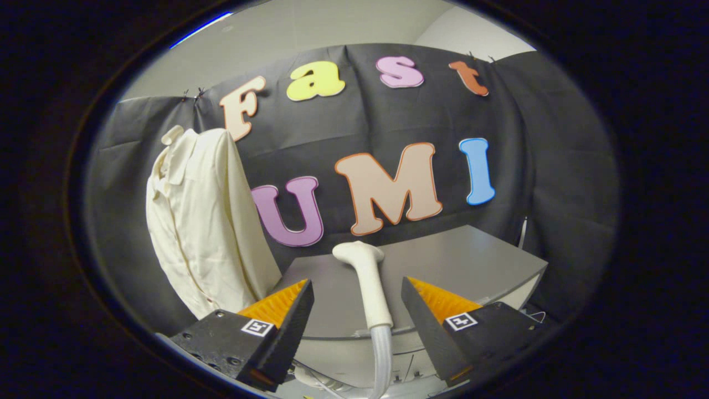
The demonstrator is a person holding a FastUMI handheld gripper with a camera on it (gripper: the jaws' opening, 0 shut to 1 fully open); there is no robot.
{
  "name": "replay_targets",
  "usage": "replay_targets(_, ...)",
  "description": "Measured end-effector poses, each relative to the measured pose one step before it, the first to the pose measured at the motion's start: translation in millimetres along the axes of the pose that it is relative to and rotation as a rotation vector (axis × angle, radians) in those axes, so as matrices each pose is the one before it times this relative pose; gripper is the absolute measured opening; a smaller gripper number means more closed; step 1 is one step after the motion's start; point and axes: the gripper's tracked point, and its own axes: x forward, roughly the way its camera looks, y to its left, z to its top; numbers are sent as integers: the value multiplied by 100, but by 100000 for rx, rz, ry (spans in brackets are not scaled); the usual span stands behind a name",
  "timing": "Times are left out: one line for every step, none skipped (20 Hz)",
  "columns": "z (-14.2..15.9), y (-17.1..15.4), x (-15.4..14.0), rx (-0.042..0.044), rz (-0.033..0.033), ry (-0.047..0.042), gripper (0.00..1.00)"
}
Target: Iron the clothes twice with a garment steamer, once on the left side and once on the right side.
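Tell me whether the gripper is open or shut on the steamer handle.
Open. The gripper has its fingers spread wide, with the steamer handle standing between them, a clear gap on each side, neither finger touching it.

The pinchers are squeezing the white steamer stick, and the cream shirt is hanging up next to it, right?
Not quite. In the gripper view the gripper is open: the steamer handle stands between the two fingers with gaps on both sides, so nothing is squeezing it. The rest is right: the cream shirt hangs beside it, beyond the fingers.
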Motion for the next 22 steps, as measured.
replay_targets(-281,-355,1530,-819,-265,3491,97)
replay_targets(-392,-295,1529,-899,-353,4072,97)
replay_targets(-337,-131,1409,-966,243,3546,97)
replay_targets(15,84,1522,-119,525,2420,98)
replay_targets(-307,-162,1465,195,316,3161,97)
replay_targets(102,-219,1265,857,-543,2638,97)
replay_targets(236,-195,1050,1819,-424,2200,97)
replay_targets(248,-62,905,991,-434,2631,97)
replay_targets(294,214,702,612,475,2978,97)
replay_targets(326,85,513,885,309,2825,97)
replay_targets(378,76,363,386,273,2702,96)
replay_targets(553,66,457,-196,-680,1503,88)
replay_targets(400,-84,354,-809,-413,3188,82)
replay_targets(323,289,198,1983,-71,4009,77)
replay_targets(-207,280,858,322,438,3674,73)
replay_targets(-358,-229,542,-132,-1253,5509,68)
replay_targets(665,-443,-154,414,-727,536,65)
replay_targets(195,-22,560,-14,-407,2202,56)
replay_targets(-269,147,-572,-1519,1028,4538,47)
replay_targets(330,15,194,-1482,1027,947,48)
replay_targets(-232,-2,70,-544,880,2324,48)
replay_targets(264,81,6,355,106,-1523,49)
